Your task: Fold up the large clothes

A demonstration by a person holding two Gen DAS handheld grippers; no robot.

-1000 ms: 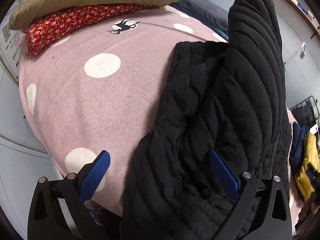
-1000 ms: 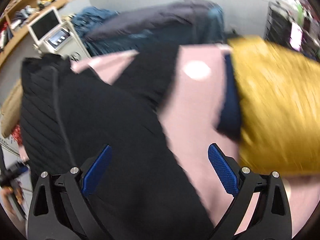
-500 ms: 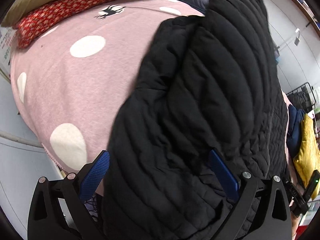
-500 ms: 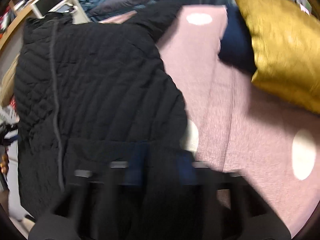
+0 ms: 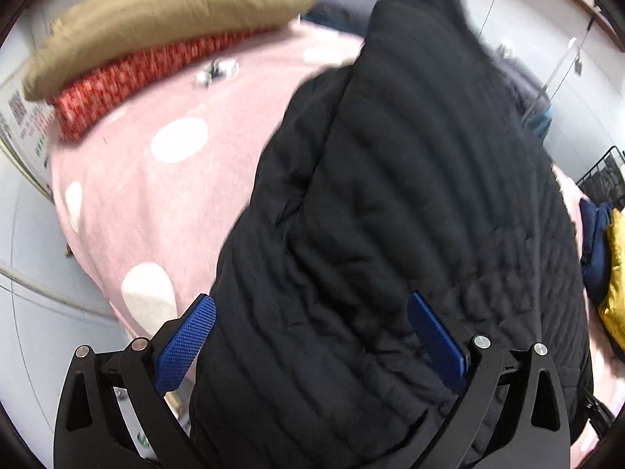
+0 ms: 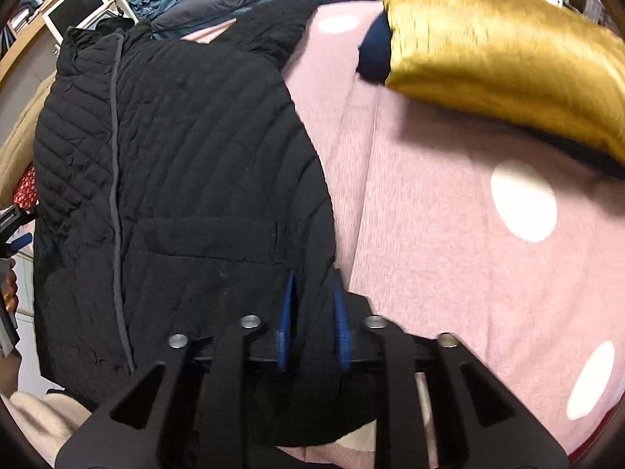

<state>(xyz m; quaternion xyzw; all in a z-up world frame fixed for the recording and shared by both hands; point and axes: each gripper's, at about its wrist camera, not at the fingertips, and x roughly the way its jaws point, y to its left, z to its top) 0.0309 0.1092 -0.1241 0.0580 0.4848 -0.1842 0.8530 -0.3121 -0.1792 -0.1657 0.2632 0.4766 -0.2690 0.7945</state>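
A black quilted jacket lies spread on the pink dotted bedcover, its grey zip line running down the left in the right wrist view. My left gripper hovers wide open over the jacket's lower part, one finger past its edge over the cover, nothing gripped. My right gripper stands narrow at the hem of the jacket. A fold of black fabric is pinched between its blue pads, and the jaws are opening.
A tan pillow lies on a red floral cushion at the bed's far left. A gold cushion over a navy item sits on the right. Dark bedding and a monitor lie beyond. A hand shows at the left edge.
The right gripper swung down from above the bed to the jacket's hem and closed from wide open onto the fabric. The left gripper drifted over the jacket, staying open.
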